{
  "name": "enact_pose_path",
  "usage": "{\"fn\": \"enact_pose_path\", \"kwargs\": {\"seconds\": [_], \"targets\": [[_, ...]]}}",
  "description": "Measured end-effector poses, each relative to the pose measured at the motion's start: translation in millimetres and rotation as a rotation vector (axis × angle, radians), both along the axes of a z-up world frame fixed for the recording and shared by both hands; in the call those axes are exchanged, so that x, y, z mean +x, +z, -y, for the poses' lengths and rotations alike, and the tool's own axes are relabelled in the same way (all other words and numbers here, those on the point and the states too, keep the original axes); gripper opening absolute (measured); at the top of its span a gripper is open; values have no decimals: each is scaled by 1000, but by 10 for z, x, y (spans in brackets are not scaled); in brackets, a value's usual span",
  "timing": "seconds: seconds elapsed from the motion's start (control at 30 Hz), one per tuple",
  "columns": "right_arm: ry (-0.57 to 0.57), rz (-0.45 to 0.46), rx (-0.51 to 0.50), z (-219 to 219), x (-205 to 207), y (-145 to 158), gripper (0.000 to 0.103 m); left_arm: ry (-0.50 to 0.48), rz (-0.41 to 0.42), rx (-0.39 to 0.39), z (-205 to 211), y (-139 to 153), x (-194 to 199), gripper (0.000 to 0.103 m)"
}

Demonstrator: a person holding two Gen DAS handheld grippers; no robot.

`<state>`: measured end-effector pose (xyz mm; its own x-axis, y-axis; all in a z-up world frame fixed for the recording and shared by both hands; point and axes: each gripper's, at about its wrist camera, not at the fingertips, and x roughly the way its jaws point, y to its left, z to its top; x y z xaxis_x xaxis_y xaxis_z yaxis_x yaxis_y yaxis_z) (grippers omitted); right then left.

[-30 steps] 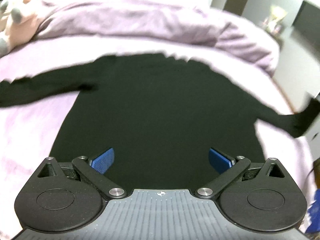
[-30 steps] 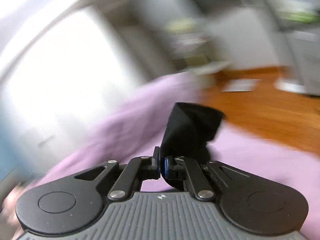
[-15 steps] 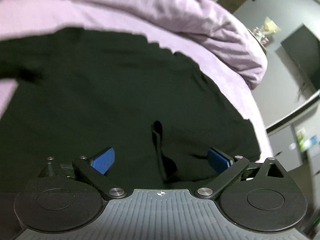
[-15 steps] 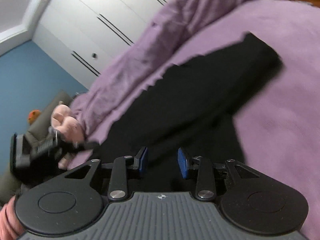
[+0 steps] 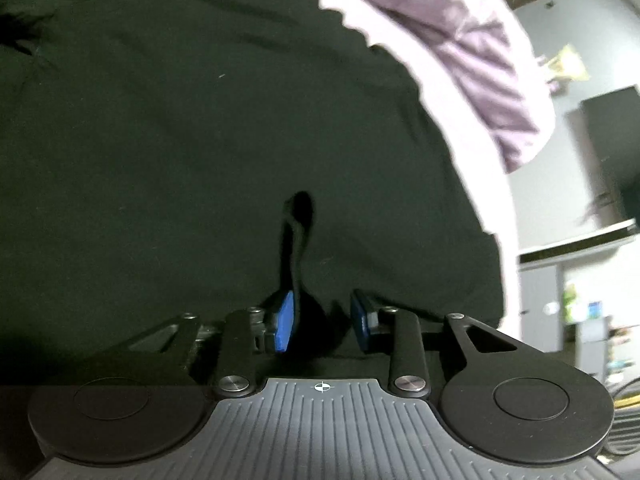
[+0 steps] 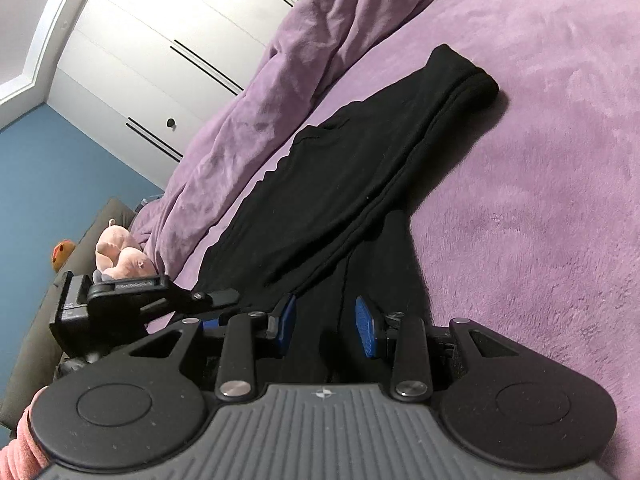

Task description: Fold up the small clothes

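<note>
Black top (image 5: pixel 200 140) lay on the purple blanket (image 6: pixel 560 160). My left gripper (image 5: pixel 322 322) sat half-open around a raised fold, not clamped. My right gripper (image 6: pixel 326 326) sat half-open, empty, over its hem.

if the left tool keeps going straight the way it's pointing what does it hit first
Most likely the black garment. An upright fold of it rises just ahead of the left tool, between its open fingers, with more black cloth behind. Depth is hard to judge here.

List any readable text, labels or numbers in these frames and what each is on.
None can be read.
Left gripper: pale marks on the side of its body, too small and blurred.
Blue and white items on the far shelf: too blurred to tell whether they carry text.
</note>
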<state>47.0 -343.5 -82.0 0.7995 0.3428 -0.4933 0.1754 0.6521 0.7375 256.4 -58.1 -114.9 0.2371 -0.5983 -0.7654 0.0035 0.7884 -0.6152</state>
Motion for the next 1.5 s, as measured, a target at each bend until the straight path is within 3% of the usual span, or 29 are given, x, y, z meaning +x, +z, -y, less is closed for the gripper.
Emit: {"fn": "enact_pose_path", "kwargs": {"seconds": [0.03, 0.23, 0.3, 0.33, 0.37, 0.43, 0.57, 0.63, 0.7, 0.77, 0.83, 0.87, 0.93, 1.03, 1.2, 1.23, 1.33, 1.4, 1.5], "targets": [[-2, 0, 4, 5, -4, 2, 33, 13, -3, -12, -24, 0, -3, 30], [2, -2, 5, 41, -34, 18, 33, 51, -18, -45, -84, 19, -11, 42], [-1, -5, 10, 50, -23, 13, 33, 55, -19, -41, -46, 0, 4, 38], [-6, -6, 12, 53, -20, 13, 33, 56, -21, -34, -21, -4, 19, 29], [-10, -9, 13, 53, -14, 16, 33, 50, -14, -25, 5, 8, 40, 4], [-9, -14, 6, 45, 1, 30, 33, 31, 5, -11, 46, 86, 101, 5], [6, -37, -61, 43, 52, 77, 31, -12, 172, 18, 76, 578, 252, 5], [-10, -39, -105, 96, 91, 133, 31, -31, 304, 51, 6, 891, 303, 5], [-41, -30, -143, 187, 148, 207, 31, -43, 478, 183, -81, 1161, 315, 5], [-80, -13, -181, 296, 233, 286, 32, -39, 614, 375, -175, 1278, 350, 5], [-109, -10, -216, 380, 381, 336, 33, -15, 597, 507, -289, 1183, 494, 5], [-113, -17, -236, 402, 487, 346, 35, -8, 555, 516, -359, 1104, 569, 5], [-101, -37, -266, 416, 727, 334, 39, 11, 471, 487, -487, 908, 680, 5], [-69, -66, -297, 420, 1090, 253, 54, 19, 435, 489, -583, 687, 718, 5], [-55, -171, -405, 354, 1671, 110, 54, 20, 432, 474, -617, 566, 744, 5], [-47, -194, -437, 323, 1769, 75, 51, 15, 451, 480, -612, 578, 743, 5], [-30, -206, -476, 272, 1904, 11, 9, 14, 523, 477, -614, 697, 736, 5], [-48, -173, -473, 277, 1887, 42, 9, 24, 580, 471, -599, 775, 770, 5], [-119, -94, -569, 269, 1759, 135, 5, 45, 611, 496, -569, 783, 854, 5]]}}
